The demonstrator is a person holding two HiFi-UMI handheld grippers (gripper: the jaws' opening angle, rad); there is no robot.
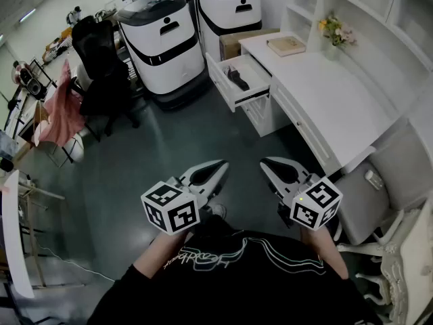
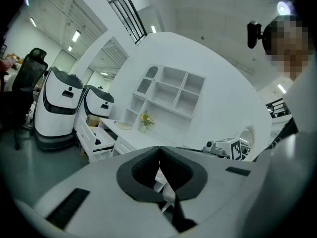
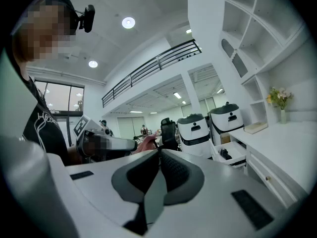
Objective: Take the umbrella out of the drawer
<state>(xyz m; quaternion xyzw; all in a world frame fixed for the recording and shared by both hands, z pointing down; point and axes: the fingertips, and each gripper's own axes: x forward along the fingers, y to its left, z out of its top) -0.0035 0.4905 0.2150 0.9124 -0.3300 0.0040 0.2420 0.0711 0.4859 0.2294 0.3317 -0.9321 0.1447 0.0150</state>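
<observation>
Black folded umbrella (image 1: pixel 238 80): lies in open drawer (image 1: pixel 249 99) under counter's (image 1: pixel 325 97) far corner, reachable. Left claw (image 1: pixel 220 163), right claw (image 1: pixel 265 161): closed, empty, awaiting approach.

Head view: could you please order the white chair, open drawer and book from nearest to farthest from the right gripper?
1. Chair, right beside the right gripper.
2. Drawer, ahead, pulled open.
3. Book, beyond it, on the desk.

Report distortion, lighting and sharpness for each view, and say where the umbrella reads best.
Head view: evenly lit, wide-angle bend, sharp; the black folded umbrella in the open white drawer reads best here. Left gripper view: heavy fisheye, dark rounded corners, pale and low in contrast. Right gripper view: same fisheye; the round ceiling spotlight glares; umbrella small but visible.
</observation>
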